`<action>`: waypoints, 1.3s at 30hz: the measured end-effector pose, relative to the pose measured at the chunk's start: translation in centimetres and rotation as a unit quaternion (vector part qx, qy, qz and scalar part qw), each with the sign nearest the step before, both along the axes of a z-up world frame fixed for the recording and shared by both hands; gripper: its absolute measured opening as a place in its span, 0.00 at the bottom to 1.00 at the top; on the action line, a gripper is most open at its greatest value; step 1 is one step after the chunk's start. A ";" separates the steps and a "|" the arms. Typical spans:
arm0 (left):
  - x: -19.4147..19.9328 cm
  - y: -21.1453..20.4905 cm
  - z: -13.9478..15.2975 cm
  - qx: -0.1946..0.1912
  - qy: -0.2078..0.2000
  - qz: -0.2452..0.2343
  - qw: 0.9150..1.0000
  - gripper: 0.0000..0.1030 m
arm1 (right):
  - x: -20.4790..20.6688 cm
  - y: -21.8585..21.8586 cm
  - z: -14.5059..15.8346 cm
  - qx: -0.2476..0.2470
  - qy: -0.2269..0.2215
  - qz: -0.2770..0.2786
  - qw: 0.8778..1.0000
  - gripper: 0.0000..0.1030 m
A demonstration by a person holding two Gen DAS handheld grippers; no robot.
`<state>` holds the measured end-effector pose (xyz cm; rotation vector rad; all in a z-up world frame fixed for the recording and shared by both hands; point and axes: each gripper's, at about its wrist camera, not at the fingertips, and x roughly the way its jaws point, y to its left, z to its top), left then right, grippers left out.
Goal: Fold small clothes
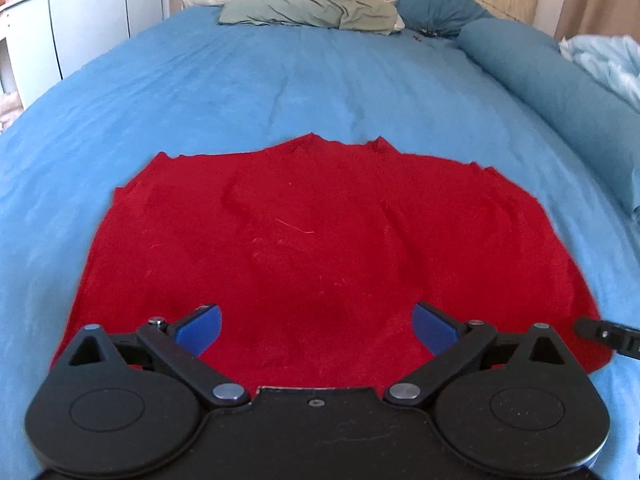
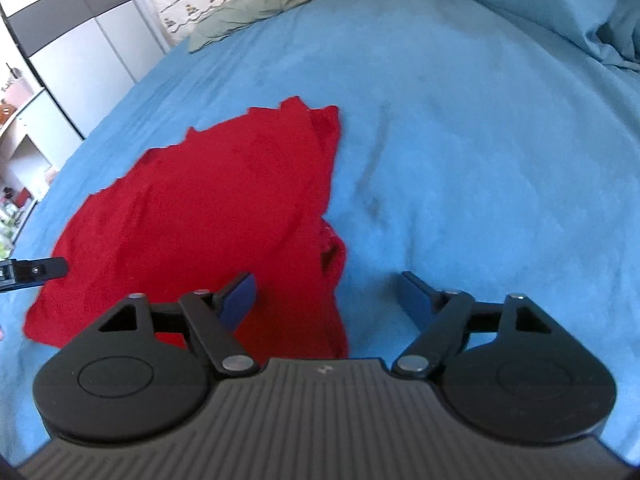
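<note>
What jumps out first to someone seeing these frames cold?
The bright red knit garment spread flat on the blue bedsheet dominates both views. The left hand-held gripper hangs open above its near hem, and the right hand-held gripper sits open at its right edge. Pillows lie at the far end.

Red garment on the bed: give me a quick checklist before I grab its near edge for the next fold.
1. Left tool open: ok, blue pads spread wide, nothing between them.
2. Right tool open: ok, also empty.
3. Red garment lying flat on the blue bedsheet: mostly ok, shallow wrinkles near the middle.
4. Right side edge tidy: not ok, fabric looks doubled and bunched there.
5. Left tool over the near hem: ok.
6. Tools apart from each other: ok, the other tool's tip sits off to the side.
7. Which side faces up: cannot tell.
</note>
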<state>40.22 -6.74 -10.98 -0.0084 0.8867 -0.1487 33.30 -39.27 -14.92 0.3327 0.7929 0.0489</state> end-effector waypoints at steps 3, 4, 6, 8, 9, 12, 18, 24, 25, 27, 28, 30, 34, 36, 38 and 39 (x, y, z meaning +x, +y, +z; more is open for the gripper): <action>0.8 -0.7 -1.3 0.030 0.007 -0.002 1.000 0.96 | 0.1 0.8 -0.1 -0.014 -0.018 0.010 1.000 0.70; 1.1 -0.7 -1.7 0.036 0.011 -0.002 0.999 0.95 | 0.1 1.1 -0.1 -0.010 -0.022 0.022 0.999 0.60; 1.7 -0.6 -2.7 0.033 0.022 0.002 0.999 0.95 | 0.4 1.5 -0.2 -0.010 -0.015 0.034 0.999 0.53; 2.0 -0.5 -3.0 0.029 0.024 0.007 0.999 0.95 | 0.8 1.4 -0.5 -0.009 -0.012 0.034 0.999 0.53; 2.1 -0.4 -3.1 0.028 0.023 0.009 0.999 0.95 | 1.0 1.3 -0.7 -0.001 -0.010 0.030 1.000 0.54; 2.5 -0.3 -3.2 0.026 0.025 0.012 0.999 0.96 | 1.4 0.3 -1.2 0.041 -0.008 0.011 0.999 0.55; 3.0 -0.9 -4.0 0.048 0.033 0.012 0.998 1.00 | 1.3 0.1 -1.3 0.055 -0.007 -0.009 0.998 0.44; 3.8 -1.3 -4.2 0.058 0.044 0.015 0.997 1.00 | 1.1 -1.0 0.0 0.156 0.008 -0.083 0.984 0.22; 3.9 -1.3 -4.2 0.058 0.045 0.016 0.997 1.00 | 1.2 -0.9 0.8 0.179 0.003 -0.091 0.980 0.22; 4.0 -1.0 -3.9 0.046 0.049 0.017 0.998 1.00 | 1.8 -0.2 3.0 0.223 -0.012 -0.093 0.970 0.21; 3.9 -0.5 -3.6 0.038 0.049 0.015 0.998 1.00 | 2.3 0.5 4.5 0.235 -0.022 -0.084 0.968 0.21; 3.4 0.8 -2.6 0.027 0.042 0.010 0.999 0.96 | 3.8 3.4 7.9 0.239 -0.037 -0.048 0.969 0.21; 1.2 5.4 -0.3 0.046 0.010 0.004 0.999 0.96 | 7.3 13.0 12.7 0.219 -0.042 0.066 0.972 0.21; -0.2 8.5 0.3 0.051 0.000 0.008 0.999 0.96 | 8.6 18.9 13.2 0.204 -0.035 0.129 0.970 0.21; -1.6 11.7 0.3 0.055 -0.006 0.015 0.998 0.96 | 9.9 25.4 12.0 0.177 -0.015 0.187 0.966 0.21; -2.4 13.2 0.1 0.053 -0.005 0.020 0.998 0.96 | 10.5 28.7 10.6 0.158 0.002 0.212 0.965 0.21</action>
